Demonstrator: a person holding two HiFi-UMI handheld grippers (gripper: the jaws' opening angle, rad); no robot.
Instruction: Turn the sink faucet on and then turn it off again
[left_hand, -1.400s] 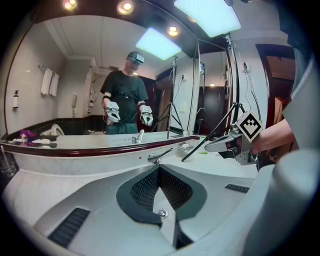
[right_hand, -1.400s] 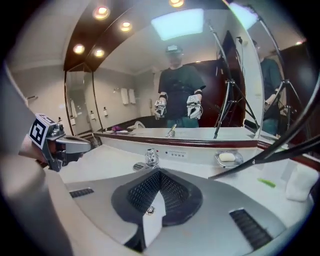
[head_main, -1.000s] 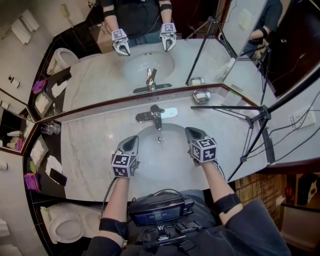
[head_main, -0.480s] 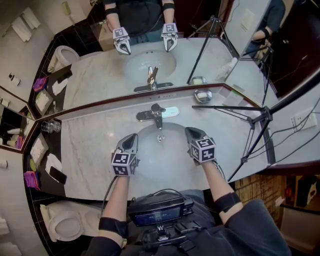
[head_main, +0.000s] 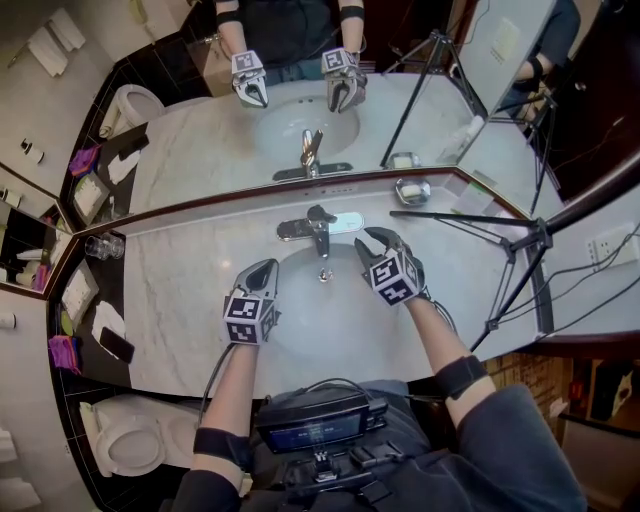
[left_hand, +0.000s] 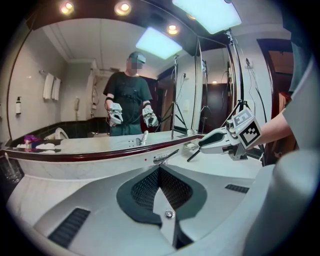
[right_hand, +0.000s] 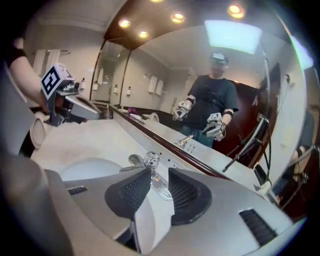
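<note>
At the back rim of the washbasin (head_main: 300, 330), set in the marble counter (head_main: 175, 290) below the mirror (head_main: 200, 150), stands the chrome single-lever faucet (head_main: 317, 228), its spout toward the bowl. Right gripper (head_main: 372, 245): just right of the faucet and aimed at its lever; the jaws have just been opening and stand apart, gripping nothing, with the lever visible ahead through the gap. Left gripper (head_main: 266, 268): over the basin's left side, jaws clenched together, empty.
</note>
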